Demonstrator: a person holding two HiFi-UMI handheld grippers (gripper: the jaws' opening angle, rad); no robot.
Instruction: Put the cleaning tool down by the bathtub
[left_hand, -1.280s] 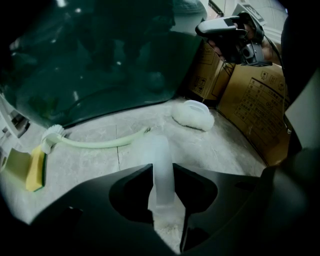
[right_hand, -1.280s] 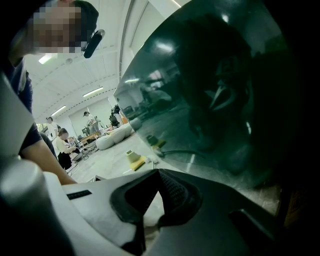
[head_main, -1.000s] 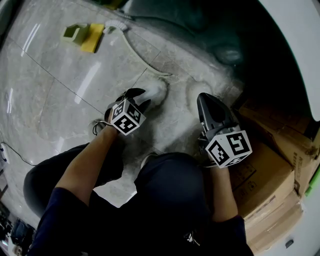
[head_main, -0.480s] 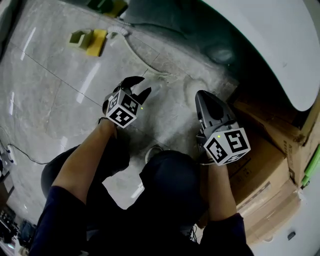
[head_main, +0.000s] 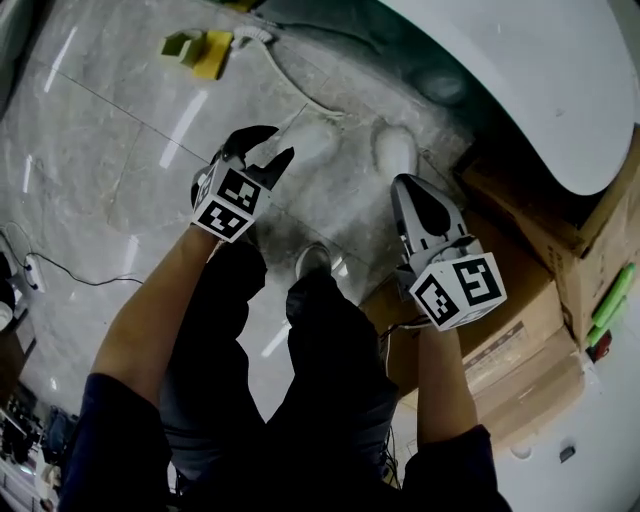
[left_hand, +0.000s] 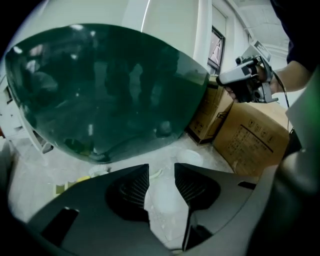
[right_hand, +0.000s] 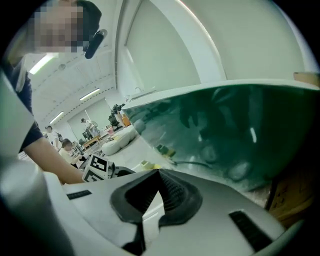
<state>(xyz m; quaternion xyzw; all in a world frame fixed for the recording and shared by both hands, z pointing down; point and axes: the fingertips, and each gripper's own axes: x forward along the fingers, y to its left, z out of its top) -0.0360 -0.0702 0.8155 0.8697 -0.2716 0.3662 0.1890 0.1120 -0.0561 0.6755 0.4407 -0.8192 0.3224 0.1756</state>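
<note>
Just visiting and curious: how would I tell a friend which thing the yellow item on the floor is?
Find the bathtub with the white rim and dark green side. On the grey floor beside it lies a yellow block, likely a sponge. It sits between a smaller green block and a white brush head; its bright yellow sets it apart.

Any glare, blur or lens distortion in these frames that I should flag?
Head view: bright streaks of glare on the glossy floor; fisheye bends the edges. Left gripper view: the dark bathtub side mirrors lights, and the corners are vignetted black. Right gripper view: mosaic patch top left, and the same mirror-like reflections on the bathtub.
</note>
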